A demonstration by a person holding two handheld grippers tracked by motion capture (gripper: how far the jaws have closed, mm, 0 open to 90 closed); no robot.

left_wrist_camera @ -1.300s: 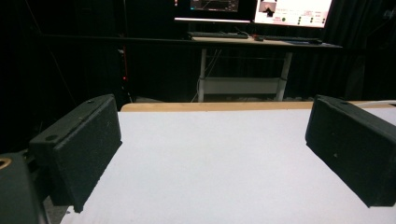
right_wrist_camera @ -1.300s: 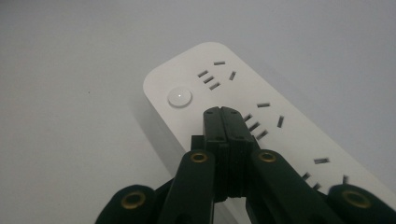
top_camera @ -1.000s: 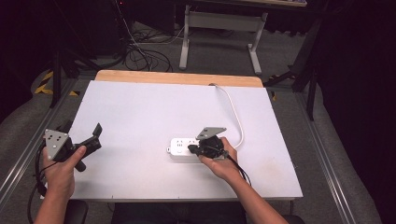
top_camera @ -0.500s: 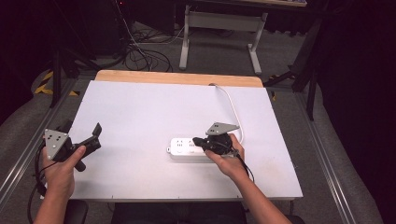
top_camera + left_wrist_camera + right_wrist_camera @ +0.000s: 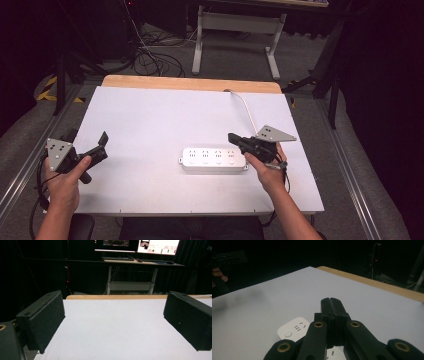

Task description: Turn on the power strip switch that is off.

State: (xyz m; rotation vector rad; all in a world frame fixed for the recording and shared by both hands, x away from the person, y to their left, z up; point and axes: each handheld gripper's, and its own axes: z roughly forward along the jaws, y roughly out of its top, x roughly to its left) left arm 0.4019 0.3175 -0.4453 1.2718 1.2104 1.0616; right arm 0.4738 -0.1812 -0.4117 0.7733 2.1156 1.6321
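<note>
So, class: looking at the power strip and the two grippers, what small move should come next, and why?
Probably bring the right gripper down toward the power strip and part its jaws. They are pressed together with nothing between them, and it hangs above the strip's right end without touching it. The left gripper stands open at the table's left edge, far from the strip.

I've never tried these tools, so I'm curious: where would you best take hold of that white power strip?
Probably across the short width of the power strip, near its middle, coming straight down from above. It lies flat on the table, long and narrow, so only that width would likely fit between the fingers. Its cord leaves the right end, so avoid that end.
</note>
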